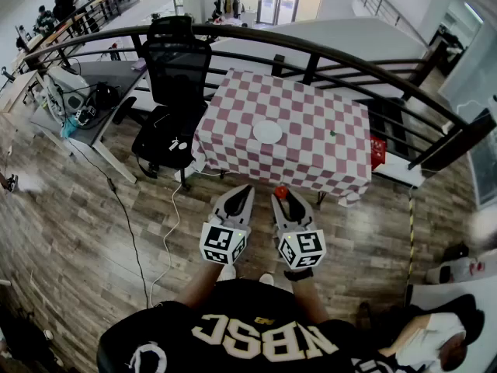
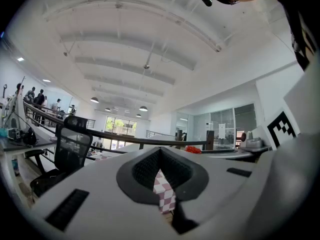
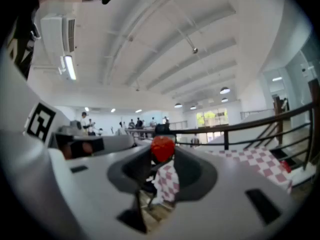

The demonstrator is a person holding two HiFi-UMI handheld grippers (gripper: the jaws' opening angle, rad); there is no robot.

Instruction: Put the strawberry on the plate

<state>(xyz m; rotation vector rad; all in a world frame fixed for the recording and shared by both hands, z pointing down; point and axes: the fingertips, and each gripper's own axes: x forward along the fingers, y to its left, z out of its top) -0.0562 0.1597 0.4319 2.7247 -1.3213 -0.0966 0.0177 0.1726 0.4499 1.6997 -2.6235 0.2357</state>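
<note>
A red strawberry (image 1: 281, 192) sits pinched at the tip of my right gripper (image 1: 284, 196), which is shut on it; in the right gripper view the strawberry (image 3: 162, 148) fills the gap at the front of the right gripper (image 3: 163, 153). My left gripper (image 1: 245, 190) is held beside it, shut and holding nothing, and in its own view the left gripper (image 2: 160, 153) has its tips together. Both hang over the wooden floor, short of the table's near edge. The white plate (image 1: 267, 131) lies near the middle of the red-and-white checkered table (image 1: 311, 154), bare.
A small green object (image 1: 332, 134) lies on the cloth right of the plate. A red item (image 1: 377, 151) hangs at the table's right end. A black office chair (image 1: 175, 68) and a desk (image 1: 93, 99) stand to the left. A dark railing (image 1: 349, 64) curves behind the table.
</note>
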